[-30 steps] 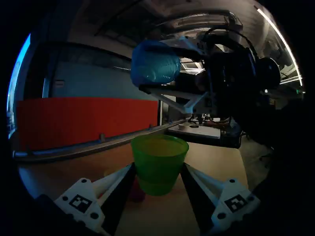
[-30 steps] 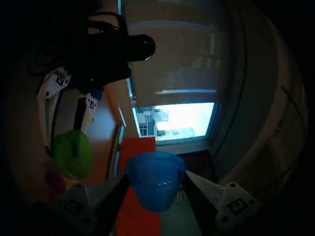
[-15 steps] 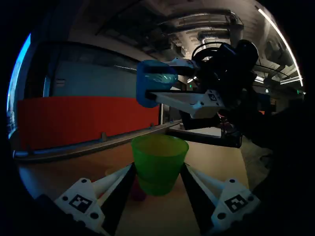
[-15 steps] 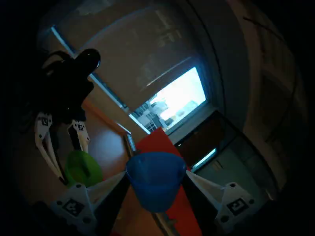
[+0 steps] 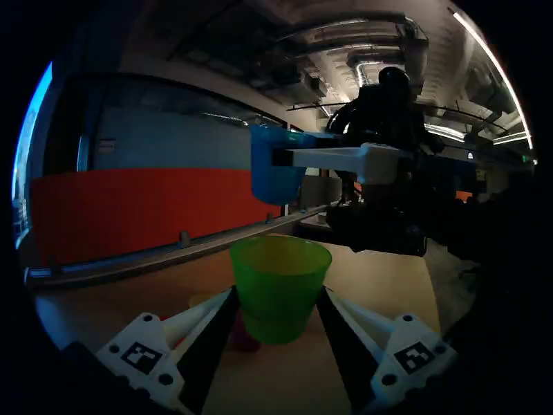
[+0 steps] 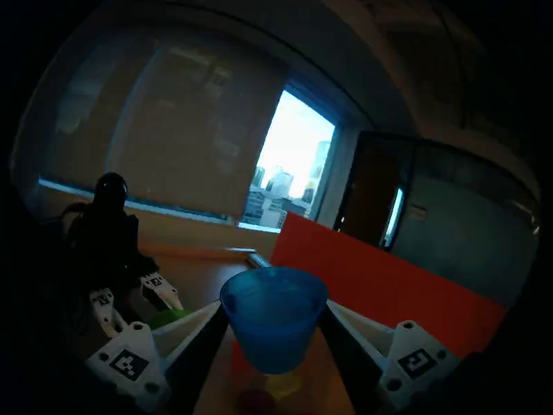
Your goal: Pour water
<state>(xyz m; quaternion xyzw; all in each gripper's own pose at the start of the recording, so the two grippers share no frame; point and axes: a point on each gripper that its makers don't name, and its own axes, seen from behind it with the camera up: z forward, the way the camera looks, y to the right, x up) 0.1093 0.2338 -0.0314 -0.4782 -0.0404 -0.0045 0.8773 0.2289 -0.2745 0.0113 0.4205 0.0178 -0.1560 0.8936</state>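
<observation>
The left gripper (image 5: 276,292) clamps both fingers tight on an upright green cup (image 5: 280,270), held low over a wooden table (image 5: 387,277). Farther off and higher, the right gripper (image 6: 274,306) is closed on a blue cup (image 6: 274,335), carried upright in the air. A red panel (image 5: 138,207) lines the table's far side.
</observation>
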